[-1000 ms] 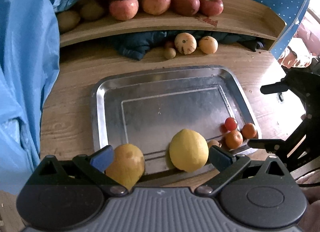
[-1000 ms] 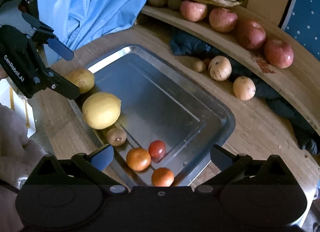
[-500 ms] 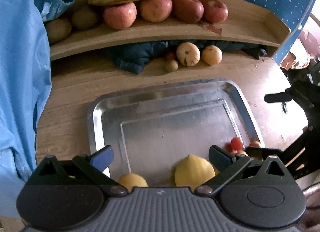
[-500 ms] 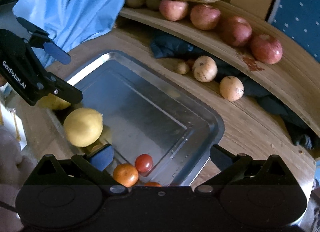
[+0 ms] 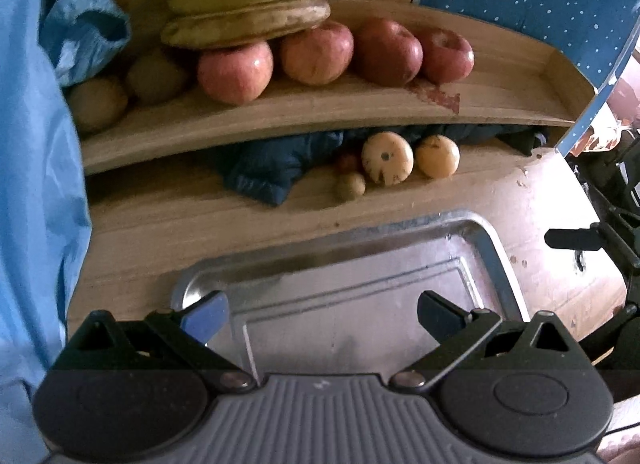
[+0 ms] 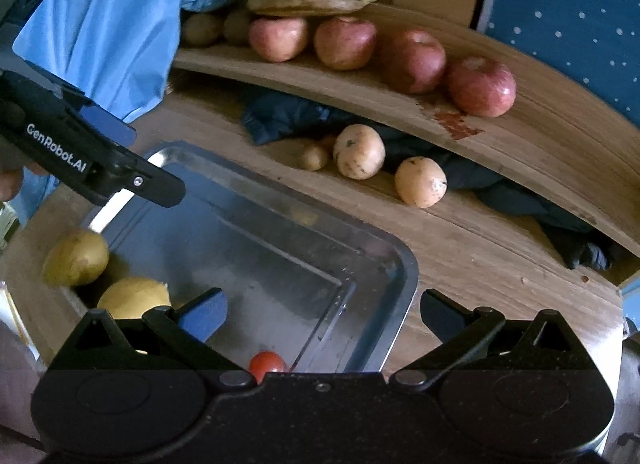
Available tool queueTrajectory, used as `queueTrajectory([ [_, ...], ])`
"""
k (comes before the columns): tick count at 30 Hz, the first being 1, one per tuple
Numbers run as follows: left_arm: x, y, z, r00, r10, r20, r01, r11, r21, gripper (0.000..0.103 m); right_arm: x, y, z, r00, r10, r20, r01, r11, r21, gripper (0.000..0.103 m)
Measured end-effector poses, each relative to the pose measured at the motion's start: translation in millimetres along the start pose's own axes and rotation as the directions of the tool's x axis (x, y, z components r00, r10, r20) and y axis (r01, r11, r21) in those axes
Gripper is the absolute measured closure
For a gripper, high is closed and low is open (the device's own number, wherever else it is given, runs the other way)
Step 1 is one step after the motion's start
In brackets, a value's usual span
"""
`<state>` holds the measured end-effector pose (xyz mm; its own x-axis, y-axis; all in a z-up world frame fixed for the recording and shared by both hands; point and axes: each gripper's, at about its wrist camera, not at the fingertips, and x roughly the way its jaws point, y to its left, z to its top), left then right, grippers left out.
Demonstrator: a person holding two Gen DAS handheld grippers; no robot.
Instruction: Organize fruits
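Here, left gripper [image 5: 320, 312]: black two-finger tool with a blue pad on one finger, jaws spread wide and holding nothing, poised over the near end of the tray.
Right gripper [image 6: 322, 310]: same black build, jaws likewise wide apart and empty, above the tray's near corner.
Tray: shallow rectangular metal tray [image 6: 404, 264] lying on the round wooden table [image 6: 480, 248]; most of its floor is bare.
Fruit in the tray: a large yellow lemon [image 6: 134, 298] and a small red tomato [image 6: 267, 362] at the near end, seen from the right wrist view.
Fruit beside the tray: a yellow-brown pear-like fruit [image 6: 76, 258] sitting at the tray's left rim; whether it rests on the rim or on the table cannot be told.
Shelf: curved wooden shelf [image 5: 280, 112] carrying four red apples [image 5: 316, 52], a bunch of spotted yellow bananas [image 5: 248, 16] on top of them, and brown kiwis [image 5: 96, 104] to the left.
Under the shelf: two pale round fruits [image 5: 387, 158] and a small brown one just beside them, lying against a dark blue cloth [image 5: 272, 176].
Left edge: light blue plastic sheet [image 5: 36, 184].
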<state>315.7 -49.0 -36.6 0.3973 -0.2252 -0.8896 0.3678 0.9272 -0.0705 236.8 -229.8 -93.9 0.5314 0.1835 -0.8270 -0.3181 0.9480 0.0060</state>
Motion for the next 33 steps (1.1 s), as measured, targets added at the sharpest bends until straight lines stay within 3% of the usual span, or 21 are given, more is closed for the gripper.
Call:
queueTrajectory([
  [11,21.0,2.9,22.7,0.999,-0.016,-0.028,0.015,0.999,-0.029,0.000,10.4,-0.7,6.2,0.998,-0.061,-0.018,0.062,0.997,0.043,0.001],
  [17,43.6,8.6,34.2,0.995,0.076,-0.064,-0.079,0.996,-0.043,0.000,16.8,0.9,7.9,0.995,-0.095,-0.028,0.097,0.994,0.042,0.001],
  [33,78.8,2.5,58.9,0.997,0.025,-0.076,-0.028,0.999,-0.041,0.000,35.2,-20.7,34.3,0.983,-0.181,0.022,0.181,0.983,-0.006,0.001],
])
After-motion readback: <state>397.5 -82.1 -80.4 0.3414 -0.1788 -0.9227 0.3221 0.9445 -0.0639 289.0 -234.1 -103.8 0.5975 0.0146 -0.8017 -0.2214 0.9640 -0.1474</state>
